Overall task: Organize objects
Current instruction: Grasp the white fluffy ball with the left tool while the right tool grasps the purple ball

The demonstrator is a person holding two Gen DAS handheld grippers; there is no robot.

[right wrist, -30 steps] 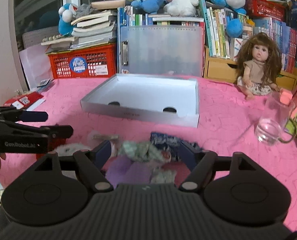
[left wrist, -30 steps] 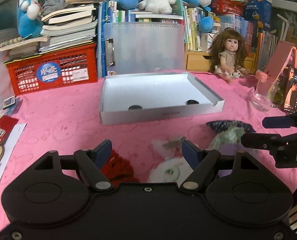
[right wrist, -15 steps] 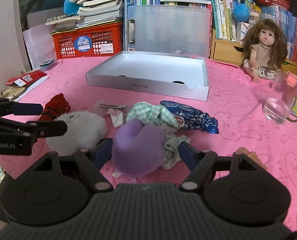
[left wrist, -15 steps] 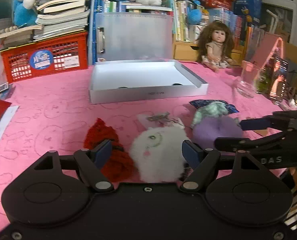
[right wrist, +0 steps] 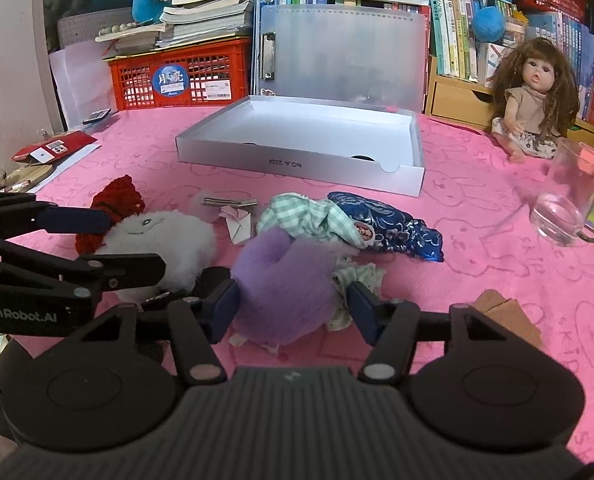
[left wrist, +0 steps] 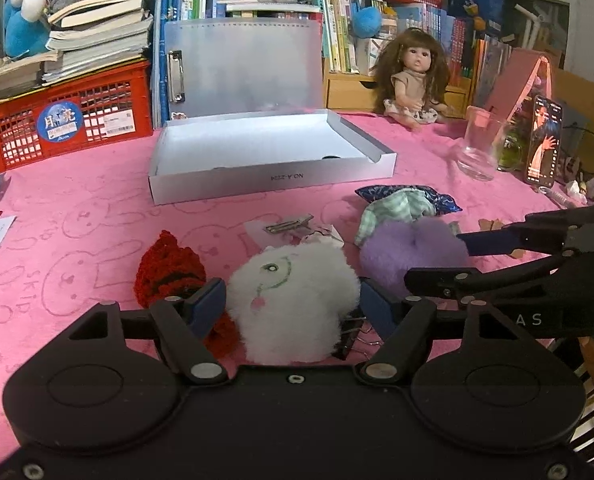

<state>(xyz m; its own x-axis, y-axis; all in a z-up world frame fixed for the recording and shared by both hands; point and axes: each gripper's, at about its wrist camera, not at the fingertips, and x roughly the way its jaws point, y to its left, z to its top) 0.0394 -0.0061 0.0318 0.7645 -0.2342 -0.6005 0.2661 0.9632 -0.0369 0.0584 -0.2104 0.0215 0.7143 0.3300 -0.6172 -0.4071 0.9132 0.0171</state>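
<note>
- The bench [left wrist: 77,208], covered by a pink cloth with rabbit outlines, carries all items listed below.
- A shallow white box [left wrist: 273,178] lies open at the far centre of the bench; its interior shows only two dark cut-outs.
- A doll [right wrist: 533,96] sits at the far right, and a clear glass mug [right wrist: 569,204] stands nearer, to its right.
- The left gripper [left wrist: 293,304] is positioned low over the near bench. Its jaws are closing around a white fluffy toy [left wrist: 293,300], which lies between them; the left pad touches the fur, while contact at the right pad cannot be determined.
- The right gripper [right wrist: 293,304] is positioned just right of the left one. Its jaws are closing around a purple fluffy toy [right wrist: 285,280], which lies between them; the left pad sits against the fur, and a gap remains at the right pad.
- A red knitted item [left wrist: 169,268] lies touching the white toy on its left.
- A green checked cloth [right wrist: 309,216] and a blue patterned pouch [right wrist: 393,232] lie just beyond the purple toy.
- A metal hair clip [left wrist: 291,224] lies beyond the white toy.
</note>
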